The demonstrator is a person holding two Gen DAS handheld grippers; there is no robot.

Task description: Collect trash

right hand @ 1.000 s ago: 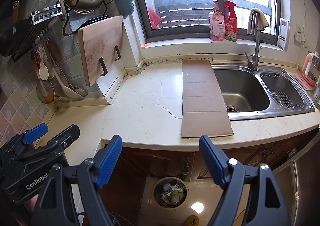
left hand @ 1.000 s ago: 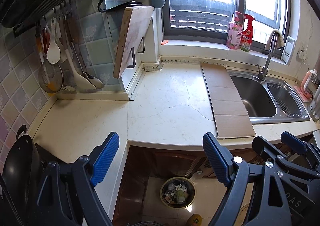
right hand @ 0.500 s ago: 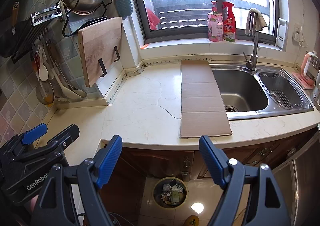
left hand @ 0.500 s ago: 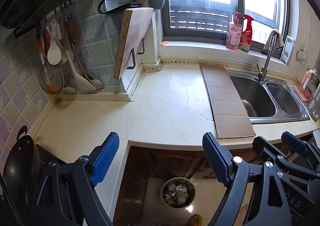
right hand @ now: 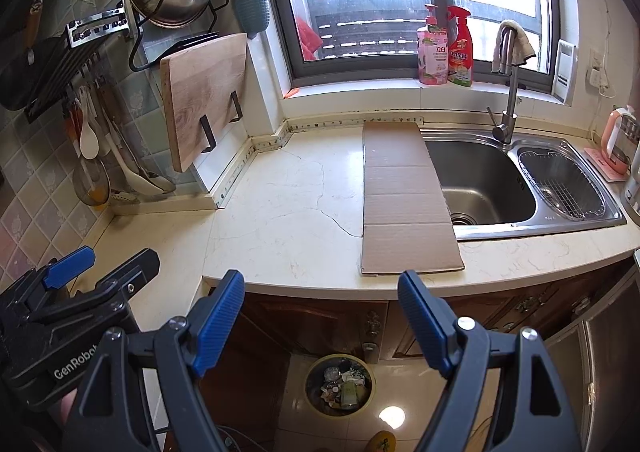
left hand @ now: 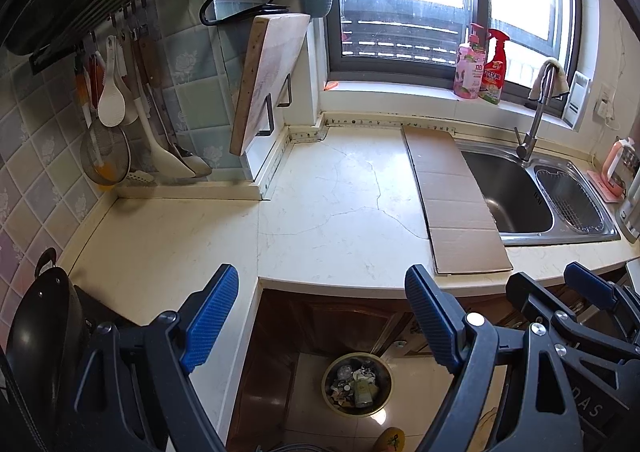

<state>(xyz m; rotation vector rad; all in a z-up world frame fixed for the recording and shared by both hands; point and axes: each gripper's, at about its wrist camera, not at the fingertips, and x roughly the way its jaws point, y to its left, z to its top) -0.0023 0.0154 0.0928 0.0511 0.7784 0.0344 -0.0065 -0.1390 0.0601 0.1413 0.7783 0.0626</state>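
Both tools are just hanging out at the front edge of the tabletop, side by side. The left tool has its blue pads spread wide with nothing between them, and the right tool is the same, gaping and empty.

The only trash-looking thing I can spot up top is the flattened cardboard strip. It lies ahead of the right tool and a bit to its right; from the left tool it's further off to the right. The trash bin sits on the floor below, pretty much under the gap between the right tool's pads, and it already looks fairly full.

What could go sideways, I reckon:
- The cardboard lies dead flat, so the pads have no edge to bite. Coming straight down would likely just shove it along.
- Its far-right side hangs over the sink basin, so a nudge that way could tip it in.
- It's a long floppy sheet and creased, so grabbed at one end it may fold or swing into the faucet.
- The bin looks narrower than the strip is long, so it may not go in without folding.

Orientation: the long axis runs straight away from the tools, from the front edge toward the window wall, with the short near end pointing back at the right tool.
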